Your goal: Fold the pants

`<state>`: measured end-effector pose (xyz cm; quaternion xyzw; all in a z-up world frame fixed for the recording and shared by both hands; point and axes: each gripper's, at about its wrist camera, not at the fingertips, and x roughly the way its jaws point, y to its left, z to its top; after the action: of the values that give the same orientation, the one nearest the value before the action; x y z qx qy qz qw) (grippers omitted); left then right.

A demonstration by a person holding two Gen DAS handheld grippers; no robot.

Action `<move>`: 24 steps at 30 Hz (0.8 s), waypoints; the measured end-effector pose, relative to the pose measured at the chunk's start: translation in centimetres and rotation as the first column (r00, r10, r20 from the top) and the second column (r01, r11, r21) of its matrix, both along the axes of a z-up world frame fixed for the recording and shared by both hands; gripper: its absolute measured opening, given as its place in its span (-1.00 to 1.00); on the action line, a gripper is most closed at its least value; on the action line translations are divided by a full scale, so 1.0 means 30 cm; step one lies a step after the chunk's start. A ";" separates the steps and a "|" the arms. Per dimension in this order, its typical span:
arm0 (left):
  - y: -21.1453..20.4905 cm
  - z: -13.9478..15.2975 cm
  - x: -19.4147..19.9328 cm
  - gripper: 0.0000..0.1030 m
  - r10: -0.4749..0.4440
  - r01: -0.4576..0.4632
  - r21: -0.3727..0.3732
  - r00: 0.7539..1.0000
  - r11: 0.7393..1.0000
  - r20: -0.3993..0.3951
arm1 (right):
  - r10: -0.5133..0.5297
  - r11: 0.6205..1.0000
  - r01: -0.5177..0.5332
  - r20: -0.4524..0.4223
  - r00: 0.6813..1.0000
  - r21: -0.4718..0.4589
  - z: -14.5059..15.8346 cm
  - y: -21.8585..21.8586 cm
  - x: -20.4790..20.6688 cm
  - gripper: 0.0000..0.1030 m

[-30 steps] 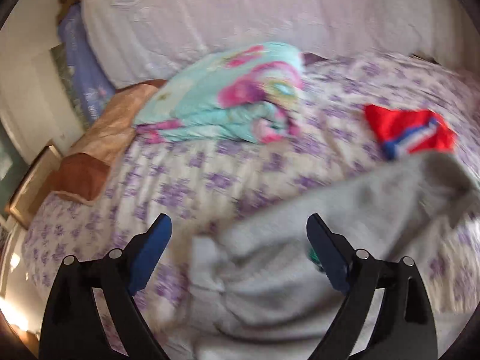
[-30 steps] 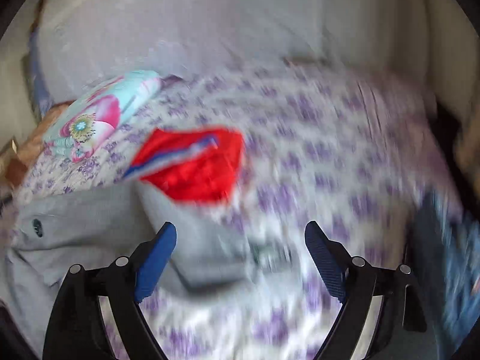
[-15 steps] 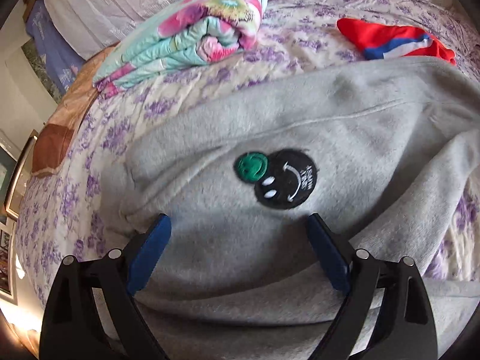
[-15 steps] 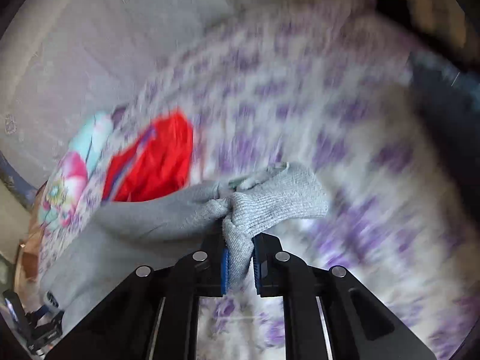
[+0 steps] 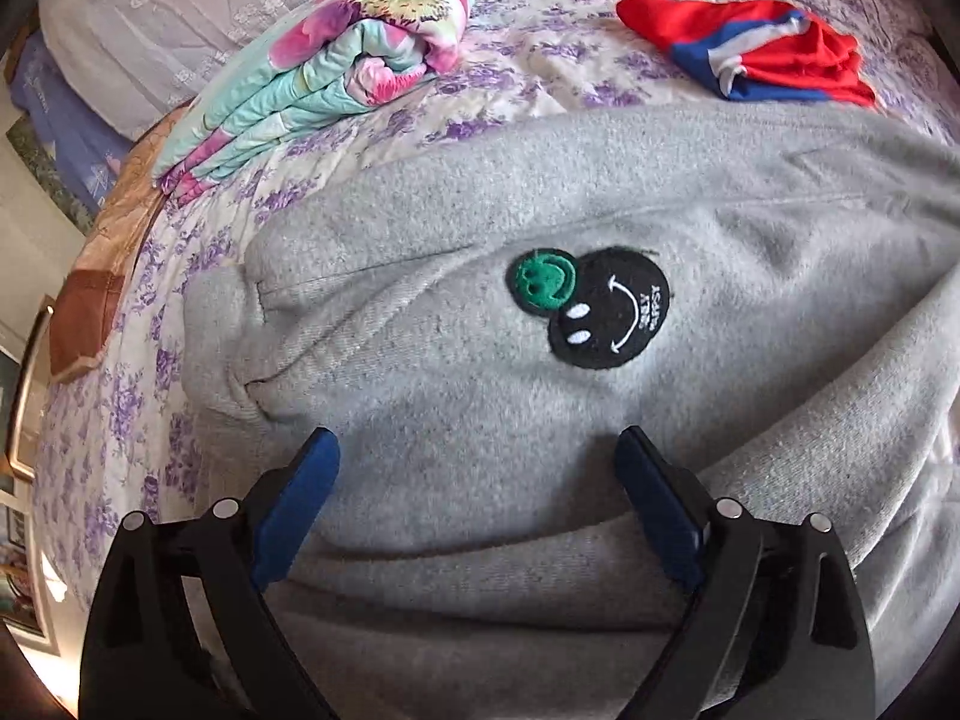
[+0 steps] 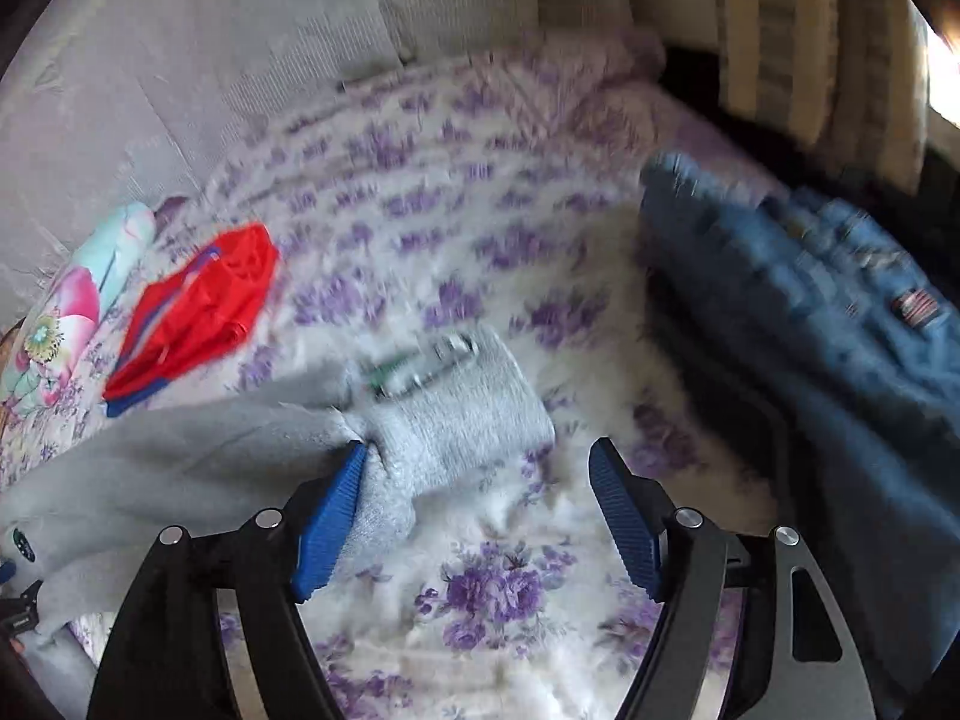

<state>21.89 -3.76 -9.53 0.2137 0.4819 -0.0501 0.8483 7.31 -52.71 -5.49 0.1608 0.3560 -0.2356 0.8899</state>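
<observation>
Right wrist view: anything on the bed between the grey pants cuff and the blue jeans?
Nothing. In the right wrist view, only bare purple-flowered bedspread separates the grey pants cuff from the blue jeans, though the picture is motion-blurred.

Bright daylight; right view motion-blurred, left sharp, fisheye bending both edges.

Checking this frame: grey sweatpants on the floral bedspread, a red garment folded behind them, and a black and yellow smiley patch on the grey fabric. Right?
Not quite. The patch on the grey sweatpants is black and green, not black and yellow, as the left wrist view shows. The rest holds: the pants lie on the floral bedspread, with the red garment behind them.
</observation>
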 end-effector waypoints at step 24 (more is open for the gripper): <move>0.600 0.256 -0.337 0.86 0.362 -0.333 -0.197 0.923 0.922 0.132 | 0.091 0.923 -0.093 0.023 0.996 0.375 0.045 0.200 -0.928 0.93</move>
<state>11.77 14.23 -1.85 0.0544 0.4337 0.0786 0.8960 -20.52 -46.70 -4.14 0.3117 0.3991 -0.1207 0.8538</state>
